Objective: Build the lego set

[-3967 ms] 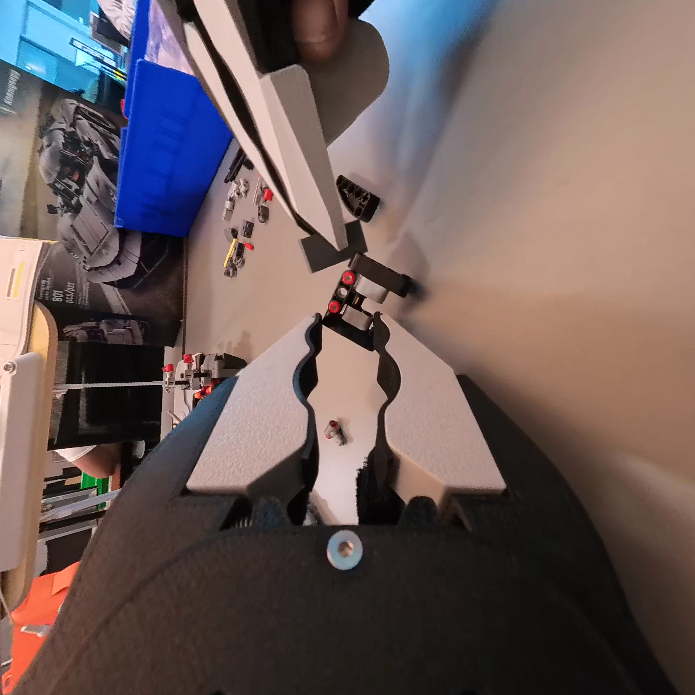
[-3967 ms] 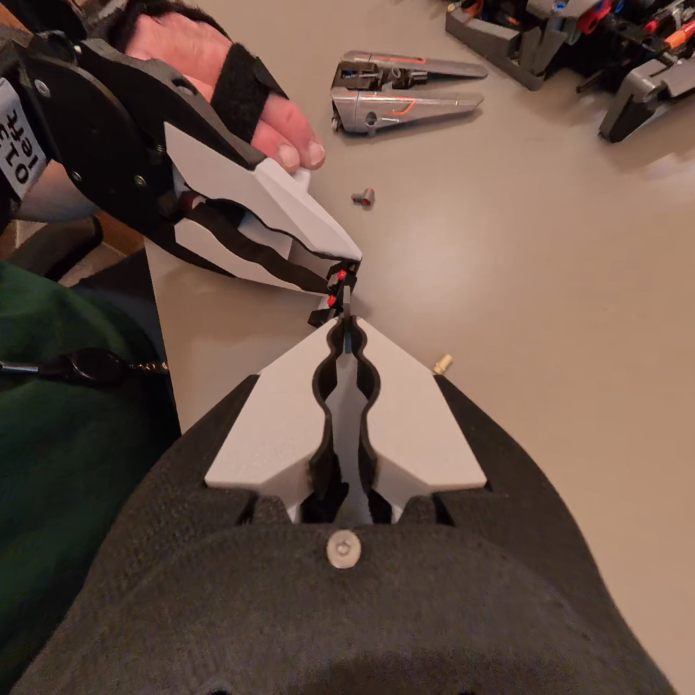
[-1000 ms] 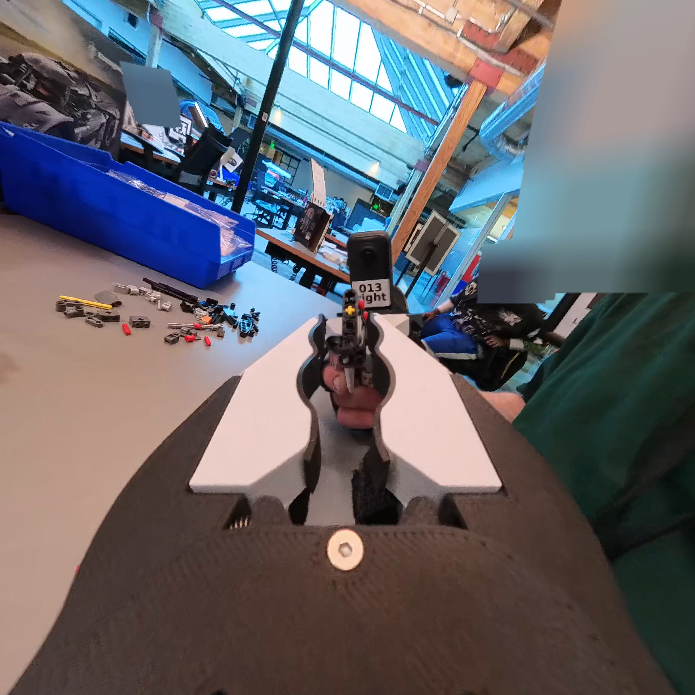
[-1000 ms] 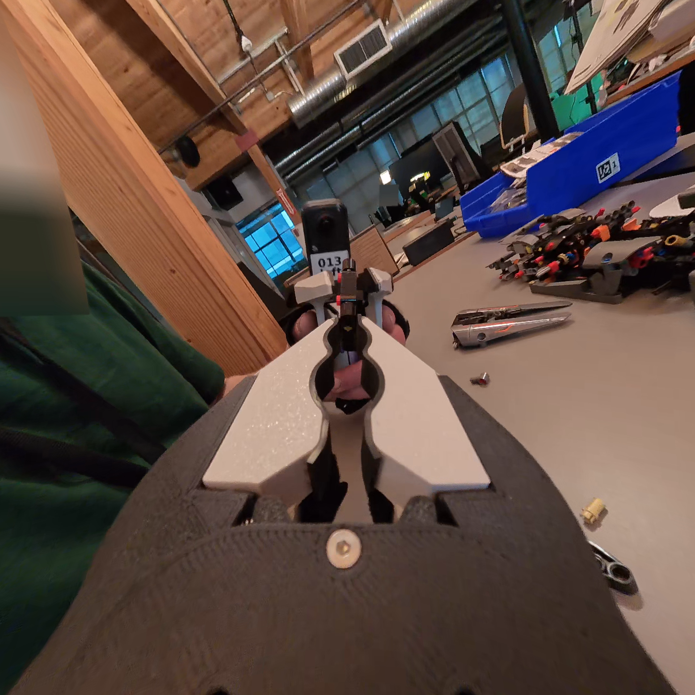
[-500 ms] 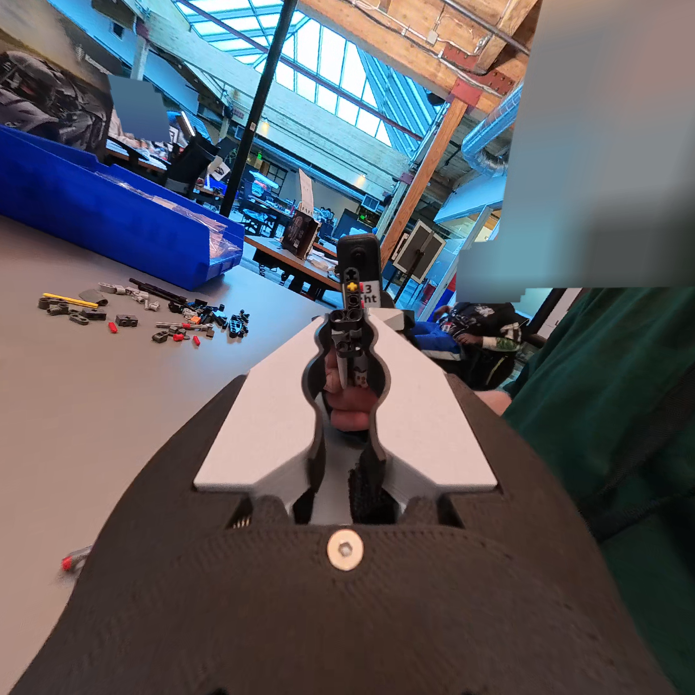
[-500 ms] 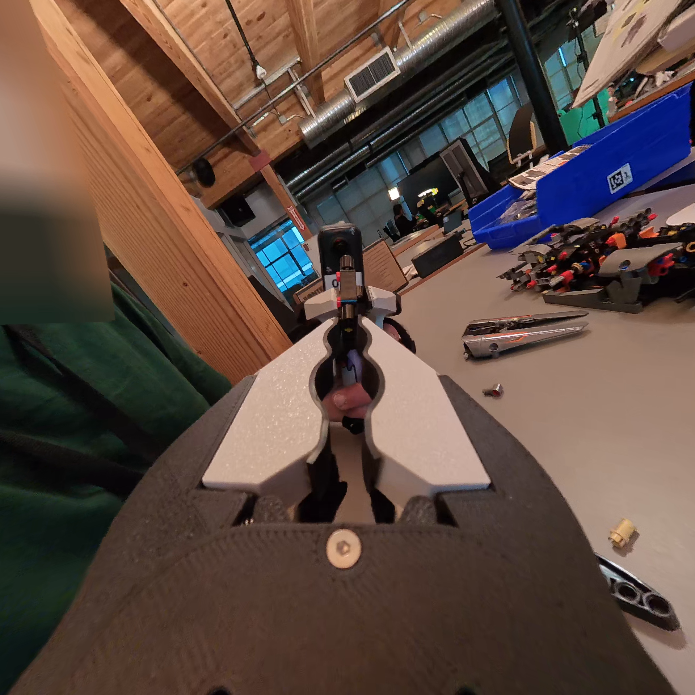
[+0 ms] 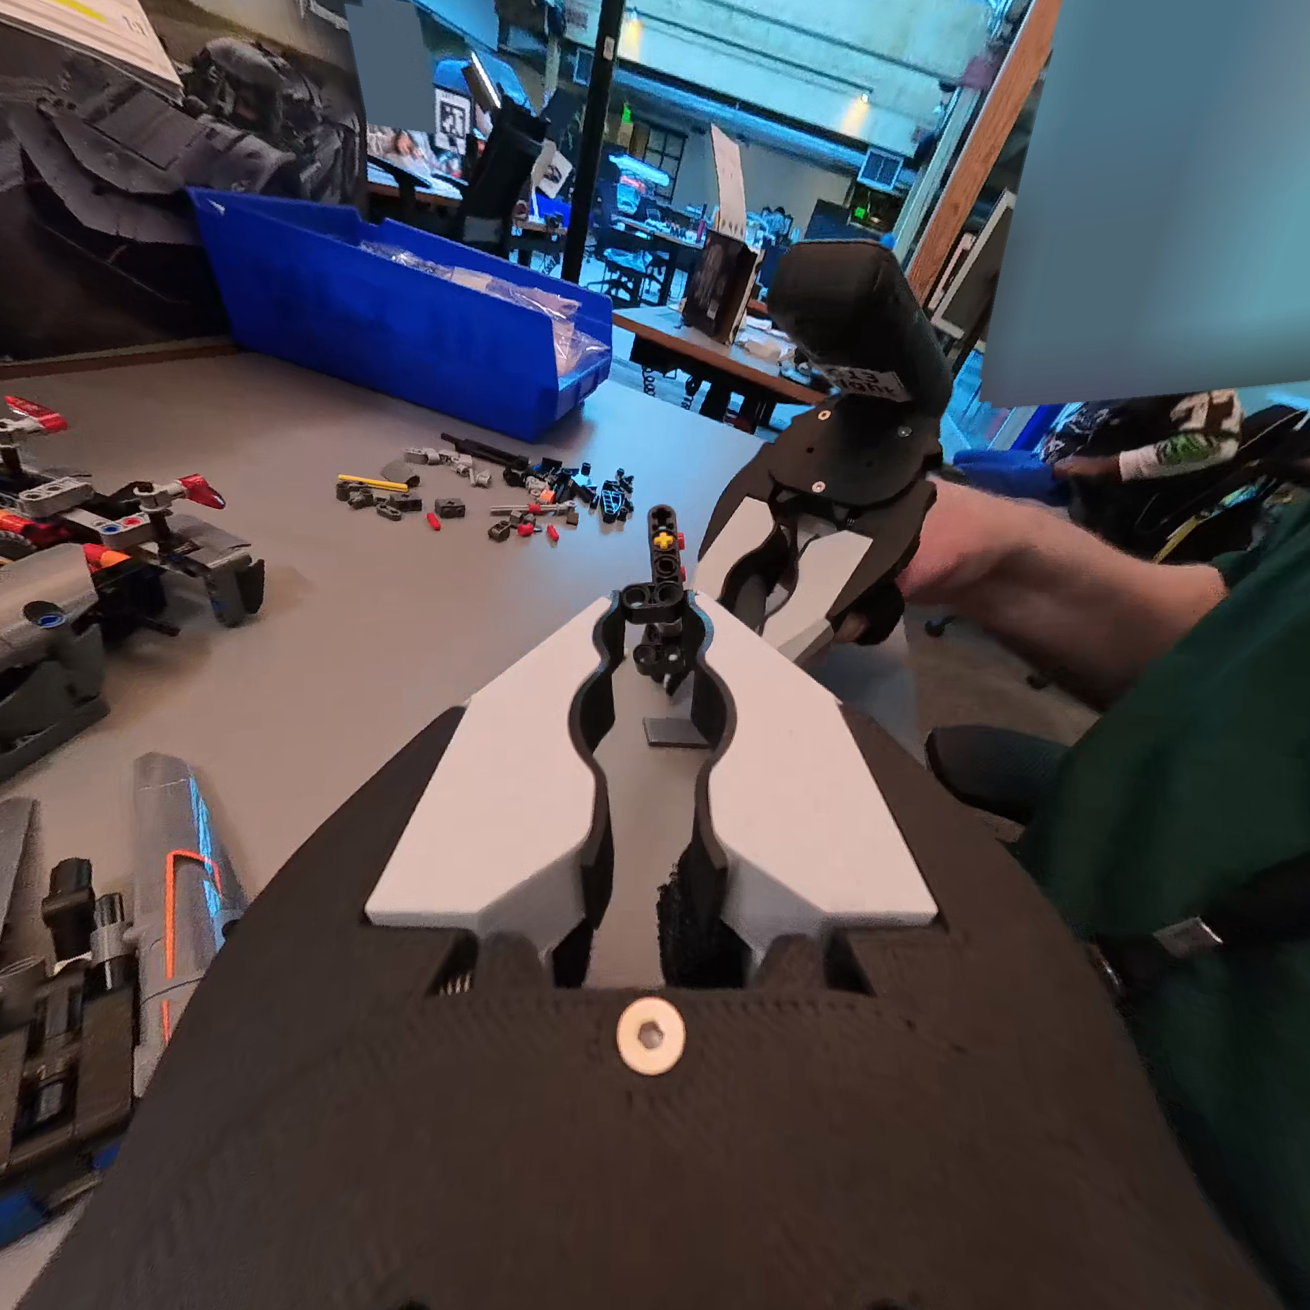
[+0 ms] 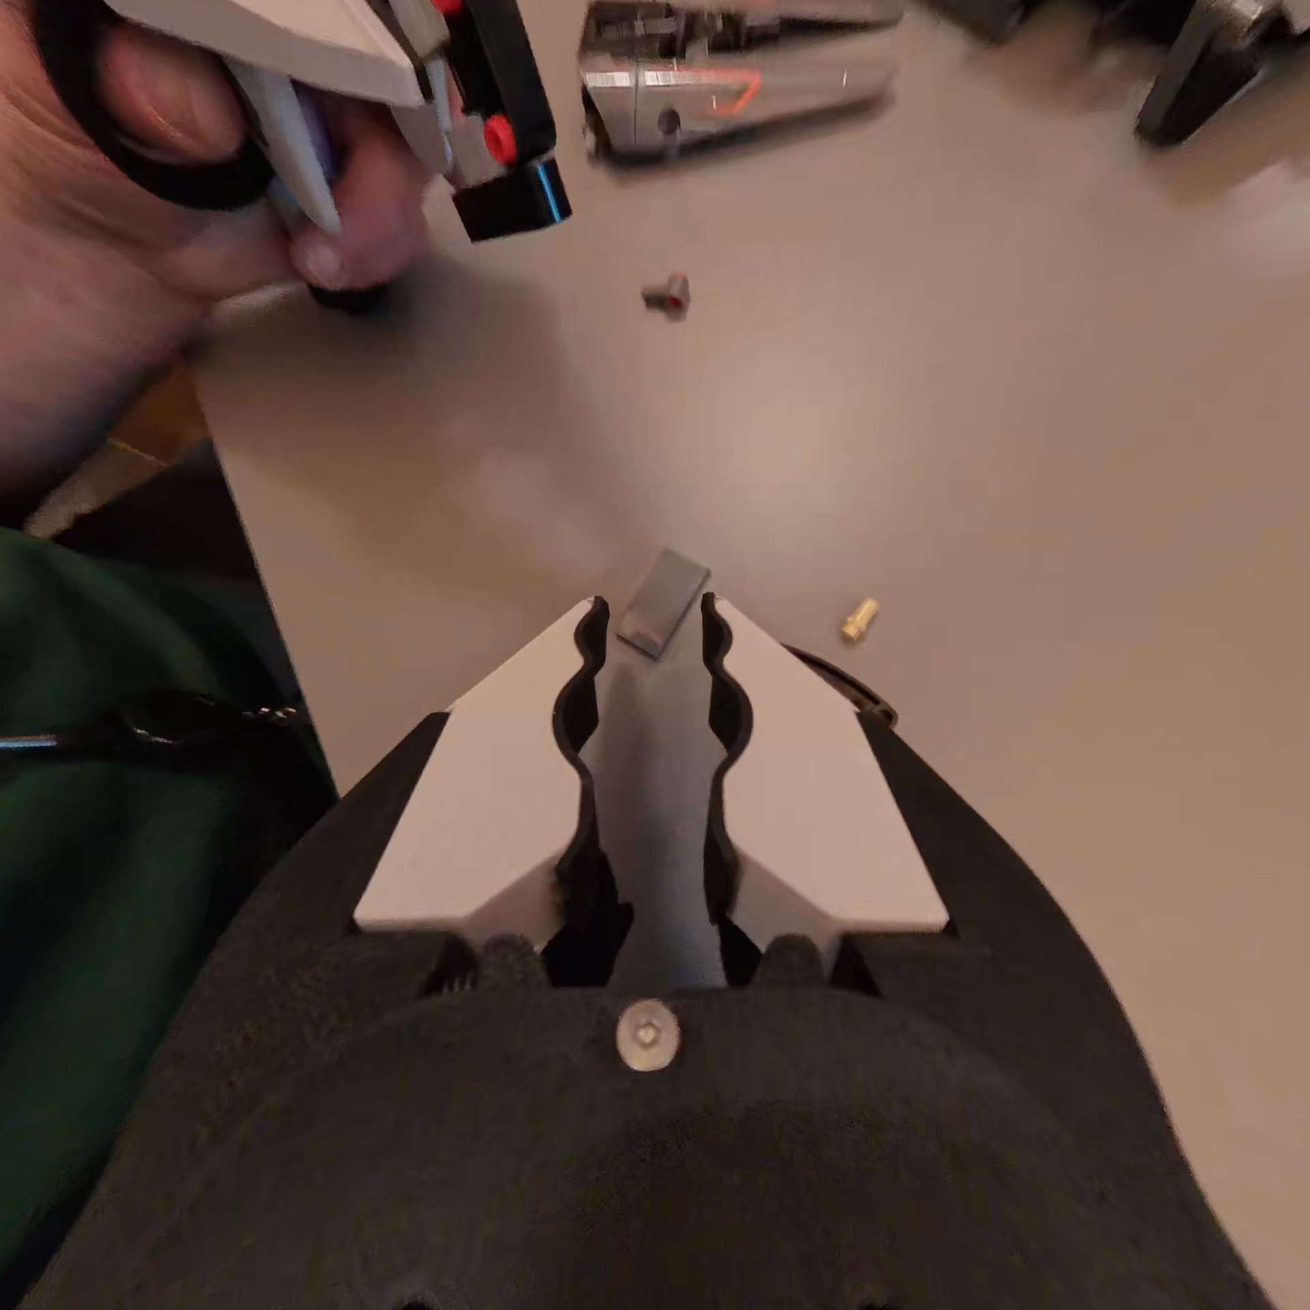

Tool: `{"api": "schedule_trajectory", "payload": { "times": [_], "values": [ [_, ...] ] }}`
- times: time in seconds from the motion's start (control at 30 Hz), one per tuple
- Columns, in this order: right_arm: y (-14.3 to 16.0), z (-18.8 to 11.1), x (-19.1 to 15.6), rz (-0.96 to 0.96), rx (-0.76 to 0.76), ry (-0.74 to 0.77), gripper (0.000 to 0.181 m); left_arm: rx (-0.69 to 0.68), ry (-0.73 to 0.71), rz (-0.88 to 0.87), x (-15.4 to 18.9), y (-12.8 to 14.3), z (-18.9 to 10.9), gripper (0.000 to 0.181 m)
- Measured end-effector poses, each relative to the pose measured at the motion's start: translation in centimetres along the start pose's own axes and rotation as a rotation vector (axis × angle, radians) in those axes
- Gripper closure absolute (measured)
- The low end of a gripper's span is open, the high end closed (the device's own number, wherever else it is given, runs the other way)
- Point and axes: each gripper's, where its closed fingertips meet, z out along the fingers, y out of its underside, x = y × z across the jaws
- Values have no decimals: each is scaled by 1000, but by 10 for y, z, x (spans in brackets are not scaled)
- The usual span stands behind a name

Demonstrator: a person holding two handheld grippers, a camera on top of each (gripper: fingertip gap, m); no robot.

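My left gripper (image 7: 656,602) is shut on a small black lego assembly (image 7: 663,560) with a yellow axle end and red pins, and holds it above the table. In the right wrist view the assembly (image 8: 503,120) shows at the top left, in the left gripper (image 8: 425,85). My right gripper (image 8: 653,600) is open and points down at the table. A small flat grey tile (image 8: 666,588) lies between its fingertips. The tile (image 7: 673,730) and the right gripper (image 7: 755,617) also show in the left wrist view.
A partly built car (image 7: 106,553) and grey panels (image 7: 177,886) lie at the left. Loose parts (image 7: 489,496) lie before a blue bin (image 7: 397,326). A grey-red pin (image 8: 668,294), a tan pin (image 8: 860,619) and a black beam (image 8: 851,687) lie near the tile. One gripper's finger ends stand about 11 cm off the other's.
Both grippers held the assembly together in the air. The right gripper has let go, opened and dropped to the table over the grey tile. The left still holds the assembly.
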Motion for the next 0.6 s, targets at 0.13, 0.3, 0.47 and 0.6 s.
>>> {"api": "schedule_trajectory", "payload": {
  "times": [0.13,0.3,0.47,0.6],
  "values": [
    [6,11,4,-64,-56,77,154,-28,0,5,0,9,2,168],
    [6,14,-6,-107,-92,21,165,-4,6,3,-1,5,-2,168],
    [-1,2,-13,-183,-80,-42,159,47,23,-19,-2,-1,-7,168],
    [1,4,-16,-468,-147,-68,151,60,36,-27,-2,-3,-8,168]
  ]
}}
